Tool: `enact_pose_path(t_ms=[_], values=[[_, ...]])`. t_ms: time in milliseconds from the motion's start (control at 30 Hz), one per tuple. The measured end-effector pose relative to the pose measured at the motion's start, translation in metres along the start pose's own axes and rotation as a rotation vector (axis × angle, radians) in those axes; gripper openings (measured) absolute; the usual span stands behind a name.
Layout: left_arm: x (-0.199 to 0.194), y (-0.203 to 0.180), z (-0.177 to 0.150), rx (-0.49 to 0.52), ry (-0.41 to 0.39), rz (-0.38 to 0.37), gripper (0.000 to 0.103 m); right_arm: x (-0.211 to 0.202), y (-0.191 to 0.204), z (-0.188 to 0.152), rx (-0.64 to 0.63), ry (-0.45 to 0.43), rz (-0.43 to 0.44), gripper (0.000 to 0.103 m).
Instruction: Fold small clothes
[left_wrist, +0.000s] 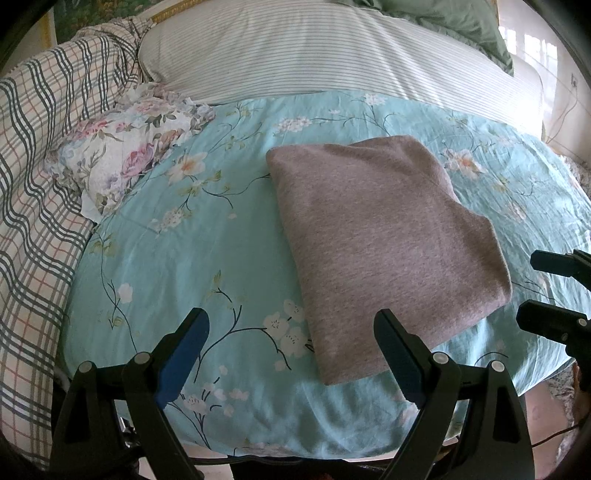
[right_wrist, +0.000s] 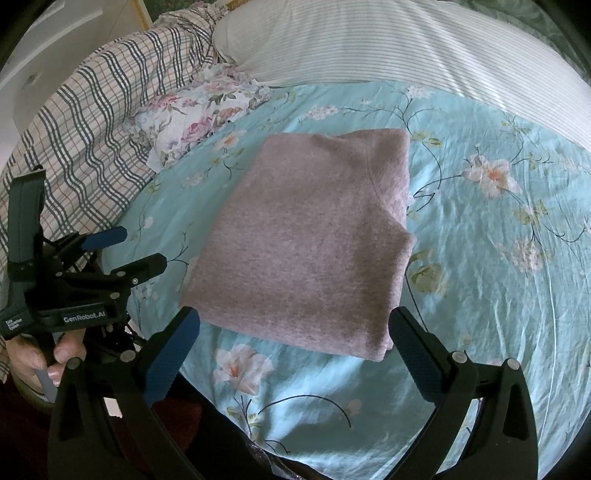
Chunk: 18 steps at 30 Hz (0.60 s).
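A mauve-grey garment (left_wrist: 384, 243) lies folded into a neat rectangle on the turquoise floral sheet (left_wrist: 192, 254); it also shows in the right wrist view (right_wrist: 306, 243). My left gripper (left_wrist: 291, 321) is open and empty, held just in front of the garment's near edge, apart from it. My right gripper (right_wrist: 295, 317) is open and empty, its jaws spread on either side of the garment's near edge without touching it. The right gripper shows at the right edge of the left wrist view (left_wrist: 546, 291), and the left gripper at the left of the right wrist view (right_wrist: 133, 251).
A floral-print cloth (left_wrist: 125, 151) lies crumpled at the sheet's far left. A plaid blanket (left_wrist: 40, 177) runs along the left side. A striped pillow (left_wrist: 332, 55) lies behind the sheet. The bed's near edge is just below the grippers.
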<state>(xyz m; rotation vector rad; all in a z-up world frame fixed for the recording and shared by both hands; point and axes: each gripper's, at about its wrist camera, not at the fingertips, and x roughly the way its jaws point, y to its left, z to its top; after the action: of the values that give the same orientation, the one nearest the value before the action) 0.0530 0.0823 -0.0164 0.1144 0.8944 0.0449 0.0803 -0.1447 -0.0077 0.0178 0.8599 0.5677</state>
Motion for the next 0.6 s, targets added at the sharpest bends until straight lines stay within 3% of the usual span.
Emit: enact_pose_path(t_ms=[600], values=[[0.0002, 0.0000, -0.0001, 0.001, -0.001, 0.005, 0.091, -0.0001, 0.0065, 0.0002, 0.003, -0.002, -0.005, 0.102]])
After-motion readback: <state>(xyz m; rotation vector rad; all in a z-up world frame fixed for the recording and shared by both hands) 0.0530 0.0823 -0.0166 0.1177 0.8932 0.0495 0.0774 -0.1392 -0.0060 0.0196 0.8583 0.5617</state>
